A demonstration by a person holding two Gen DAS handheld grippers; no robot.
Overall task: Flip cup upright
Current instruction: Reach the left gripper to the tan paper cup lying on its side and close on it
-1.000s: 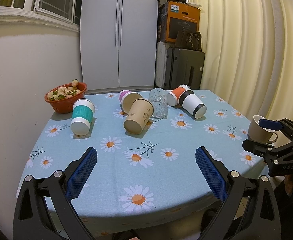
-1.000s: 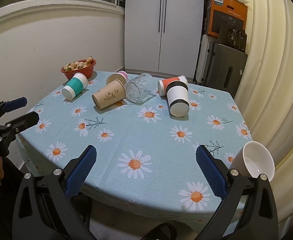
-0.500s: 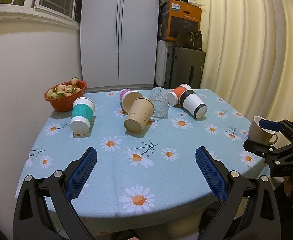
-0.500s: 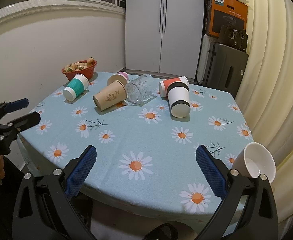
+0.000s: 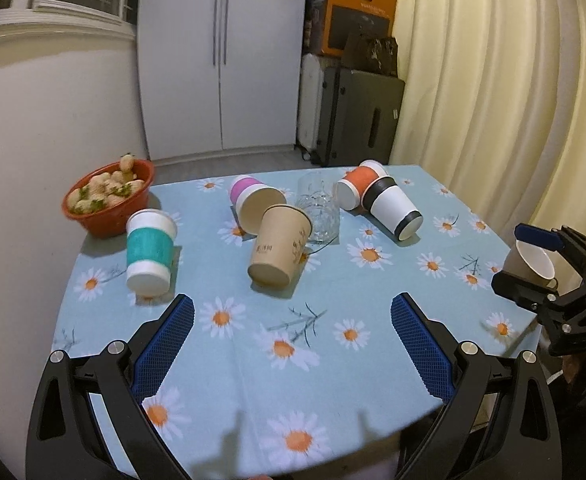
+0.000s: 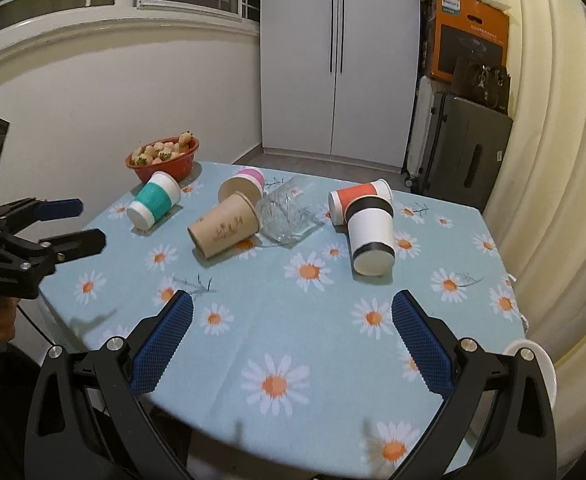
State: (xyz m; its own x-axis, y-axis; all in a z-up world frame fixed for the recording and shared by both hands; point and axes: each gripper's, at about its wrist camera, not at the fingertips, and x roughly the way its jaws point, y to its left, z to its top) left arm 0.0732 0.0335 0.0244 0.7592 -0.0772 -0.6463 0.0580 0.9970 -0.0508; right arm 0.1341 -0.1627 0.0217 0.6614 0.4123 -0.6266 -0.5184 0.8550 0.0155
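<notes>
Presently both grippers, left gripper (image 5: 292, 338) and right gripper (image 6: 292, 338), gape empty; kraft cup (image 6: 225, 225) lies sideways beside glass (image 6: 287, 216), nearer left.

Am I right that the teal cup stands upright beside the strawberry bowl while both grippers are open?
Not quite. The teal cup lies on its side, as the left wrist view shows. It is beside the strawberry bowl, and the left gripper and right gripper are both open.
</notes>
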